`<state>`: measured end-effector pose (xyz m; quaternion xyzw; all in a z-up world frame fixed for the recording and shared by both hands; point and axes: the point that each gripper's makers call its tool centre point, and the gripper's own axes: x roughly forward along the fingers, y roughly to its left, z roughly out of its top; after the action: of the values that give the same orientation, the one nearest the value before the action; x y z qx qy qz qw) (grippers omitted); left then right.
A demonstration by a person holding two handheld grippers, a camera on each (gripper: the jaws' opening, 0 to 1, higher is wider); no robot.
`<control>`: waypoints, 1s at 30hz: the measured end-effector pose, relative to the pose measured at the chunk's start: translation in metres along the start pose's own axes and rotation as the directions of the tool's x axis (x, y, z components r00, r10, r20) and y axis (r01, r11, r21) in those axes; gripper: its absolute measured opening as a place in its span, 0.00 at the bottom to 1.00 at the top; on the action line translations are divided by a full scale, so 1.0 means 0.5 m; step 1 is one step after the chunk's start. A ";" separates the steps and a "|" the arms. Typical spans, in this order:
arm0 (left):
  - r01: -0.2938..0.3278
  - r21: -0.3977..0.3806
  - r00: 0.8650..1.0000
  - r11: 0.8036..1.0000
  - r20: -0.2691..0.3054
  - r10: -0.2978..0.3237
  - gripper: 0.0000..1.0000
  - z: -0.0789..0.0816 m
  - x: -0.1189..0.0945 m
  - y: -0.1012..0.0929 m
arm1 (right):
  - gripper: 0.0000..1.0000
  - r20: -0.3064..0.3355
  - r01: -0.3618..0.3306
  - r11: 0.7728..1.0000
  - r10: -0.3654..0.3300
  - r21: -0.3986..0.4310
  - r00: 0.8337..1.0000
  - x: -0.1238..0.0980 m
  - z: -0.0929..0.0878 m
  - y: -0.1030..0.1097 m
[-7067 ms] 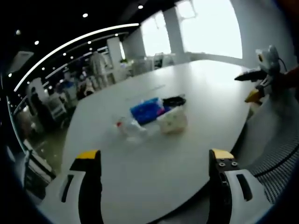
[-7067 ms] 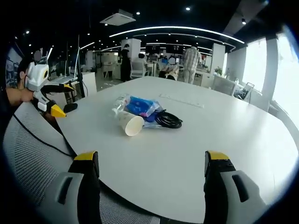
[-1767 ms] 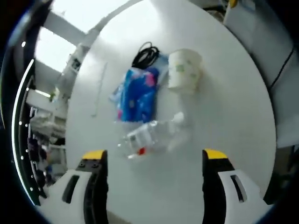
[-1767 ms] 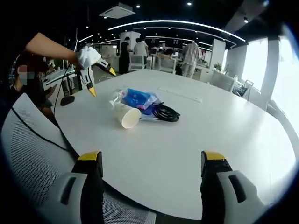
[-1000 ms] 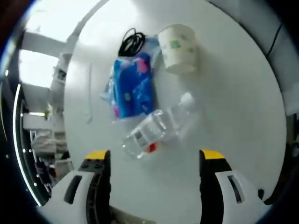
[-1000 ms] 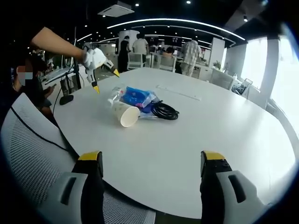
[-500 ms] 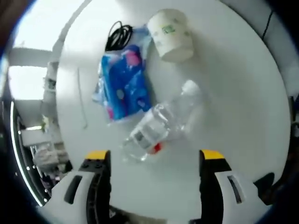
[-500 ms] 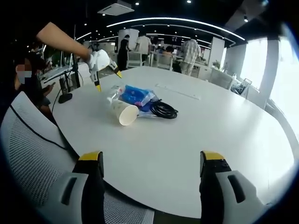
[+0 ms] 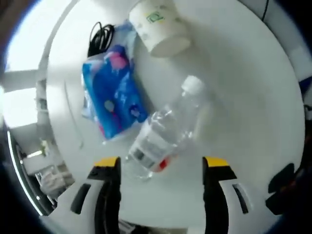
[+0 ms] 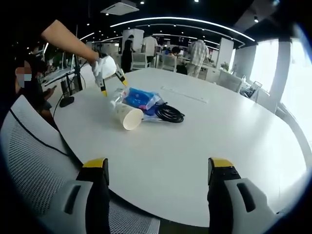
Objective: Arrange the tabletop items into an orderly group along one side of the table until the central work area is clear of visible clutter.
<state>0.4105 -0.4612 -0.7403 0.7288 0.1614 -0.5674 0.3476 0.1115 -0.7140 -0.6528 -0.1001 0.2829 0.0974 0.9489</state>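
the left gripper [image 9: 158,163] has dropped closer over the clear plastic water bottle [image 9: 165,131], which now fills the middle of the left gripper view and lies on its side, its white cap toward the upper right and its base reaching down between the two yellow-tipped jaws. the jaws stand wide apart, one on each side of the bottle's lower end, and grip nothing. that reads as the last stretch of an approach, so the bottle looks like the first item to be lifted toward the table's side; nothing has been regrouped yet.

against the frame from half a second ago, the bottle sits larger and lower in the left gripper view, the blue tissue pack [image 9: 113,95] has slid toward the upper left, and the paper cup [image 9: 158,24], tipped on its side, is now partly cut by the top edge. the black coiled cable [image 9: 100,34] lies at the upper left, just beyond the pack. the items themselves seem unmoved, though the blur makes that hard to confirm.

in the right gripper view, the right gripper [image 10: 158,168] hangs wide open and empty at the near edge of the white table [image 10: 219,146], much as before, well apart from the cluster in the upper left.
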 end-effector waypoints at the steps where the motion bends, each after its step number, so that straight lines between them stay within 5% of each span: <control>1: 0.007 0.008 1.000 1.000 0.001 -0.007 0.62 0.001 0.004 -0.002 | 0.83 -0.001 0.000 1.000 0.000 0.000 1.000 0.000 0.000 0.000; 10: 0.004 0.022 0.995 1.000 0.096 -0.006 0.50 0.027 0.021 0.000 | 0.83 -0.005 0.009 1.000 -0.009 -0.004 1.000 0.002 -0.002 -0.001; 30: 0.074 0.110 0.993 0.991 0.078 -0.083 0.46 0.042 0.041 -0.005 | 0.81 -0.024 0.024 1.000 -0.024 -0.007 0.999 0.003 -0.011 -0.005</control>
<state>0.4002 -0.4772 -0.7626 0.7153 0.1451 -0.6181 0.2919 0.1105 -0.7174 -0.6577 -0.1079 0.2927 0.0860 0.9462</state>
